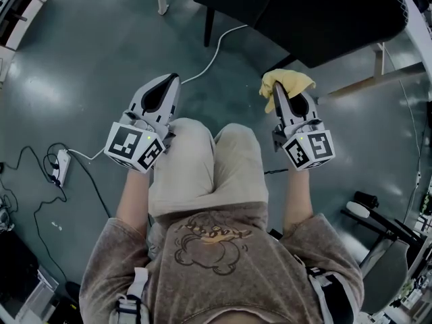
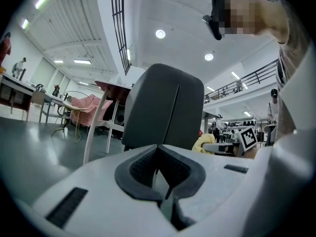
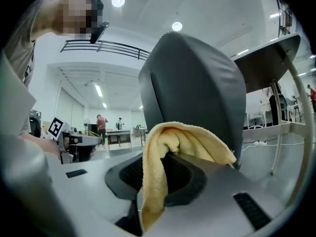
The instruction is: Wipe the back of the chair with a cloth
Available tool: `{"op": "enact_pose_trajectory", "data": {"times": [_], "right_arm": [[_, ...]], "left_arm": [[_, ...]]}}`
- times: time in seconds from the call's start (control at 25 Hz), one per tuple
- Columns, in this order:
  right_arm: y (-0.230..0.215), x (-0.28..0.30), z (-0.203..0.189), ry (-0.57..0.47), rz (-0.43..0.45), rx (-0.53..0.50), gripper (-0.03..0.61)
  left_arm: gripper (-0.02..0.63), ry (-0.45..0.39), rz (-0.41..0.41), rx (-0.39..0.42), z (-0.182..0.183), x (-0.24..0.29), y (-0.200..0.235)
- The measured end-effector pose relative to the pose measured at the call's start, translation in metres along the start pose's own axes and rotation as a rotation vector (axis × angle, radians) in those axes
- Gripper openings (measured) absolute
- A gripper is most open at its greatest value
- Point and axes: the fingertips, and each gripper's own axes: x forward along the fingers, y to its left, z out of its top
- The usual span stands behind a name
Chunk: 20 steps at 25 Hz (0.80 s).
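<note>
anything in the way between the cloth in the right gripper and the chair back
Nothing visible does. The right hand-held gripper is shut on the yellow cloth, and the chair back rises directly ahead of it in the right gripper view, with only open air between them.

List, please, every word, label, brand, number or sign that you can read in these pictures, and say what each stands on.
No text can be read in any view.
Left gripper and right gripper: cubes with black-and-white square markers, patterns only, no letters or digits.
Shirt: a printed drawing; no lettering legible.
Cloth: no label shows.
</note>
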Motion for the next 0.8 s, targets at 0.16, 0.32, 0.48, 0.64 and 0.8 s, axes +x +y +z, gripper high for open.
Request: {"op": "enact_pose_trajectory", "data": {"times": [0.16,0.32,0.48,0.64,0.8], "right_arm": [[0.017,0.020,0.021,-0.022,0.020,0.011,0.092],[0.035,0.029,0.068,-0.029,0.046,0.022,0.092],[0.052,0.037,0.139,0.018,0.078,0.019,0.092],[0.070,0.038,0.219,0.050,0.099,0.044,0.092],[0.081,0.036,0.302,0.056,0.098,0.081,0.092]], "left_arm": [[0.009,0.015,-0.021,-0.013,0.013,0.011,0.004],[0.009,0.034,-0.038,-0.026,0.060,0.017,-0.002],[0.009,0.056,-0.040,-0.031,0.145,0.021,-0.011],[0.009,0.087,-0.046,-0.033,0.232,0.018,-0.024],[0.009,0.104,-0.060,-0.028,0.320,0.017,-0.040]]}}
